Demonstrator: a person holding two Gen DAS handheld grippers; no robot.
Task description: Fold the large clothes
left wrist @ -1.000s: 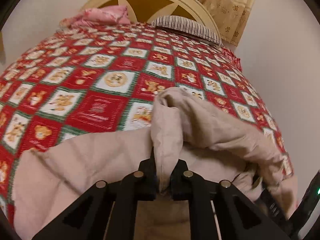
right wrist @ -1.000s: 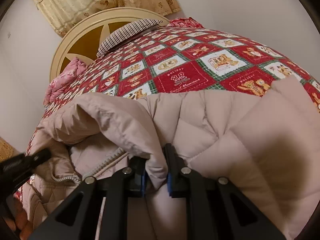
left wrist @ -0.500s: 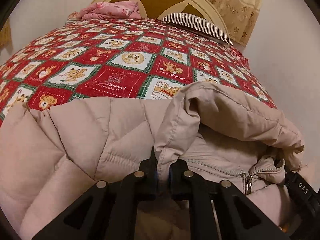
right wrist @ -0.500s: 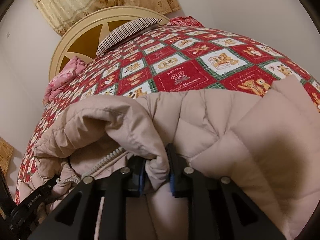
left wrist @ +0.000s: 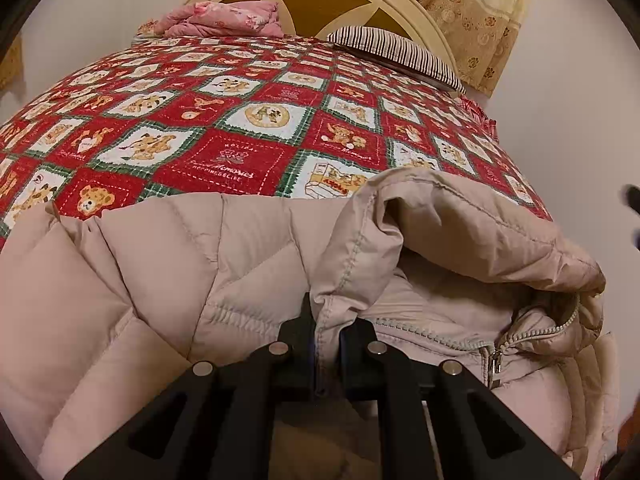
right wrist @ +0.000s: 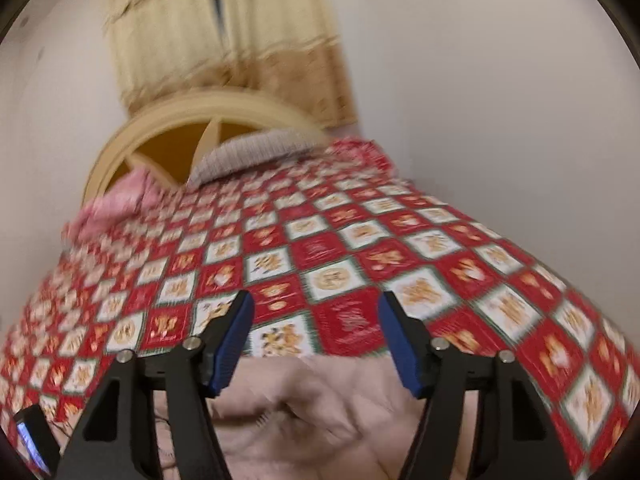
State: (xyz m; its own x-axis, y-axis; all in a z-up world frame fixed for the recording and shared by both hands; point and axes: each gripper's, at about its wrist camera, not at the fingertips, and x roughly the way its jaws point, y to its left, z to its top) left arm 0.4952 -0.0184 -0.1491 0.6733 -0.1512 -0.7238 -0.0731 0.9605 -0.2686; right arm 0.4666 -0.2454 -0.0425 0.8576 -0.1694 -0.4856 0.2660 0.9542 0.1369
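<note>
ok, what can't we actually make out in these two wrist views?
- Right wrist view: motion blur smears the quilt prints and the headboard; the jacket is cut off by the bottom edge.
- Left wrist view: the left gripper hides the jacket hem it pinches; the folded-over flap covers the lining.
- Left wrist view: only a dark blurred sliver shows at the right edge, unidentifiable.

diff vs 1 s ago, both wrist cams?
The right tongs have just been opening: they let go of the jacket fold pinched a second ago and lifted clear, nothing between them now. The jacket came down onto the quilt. Unchanged: the left tongs stay shut on the jacket's edge.
</note>
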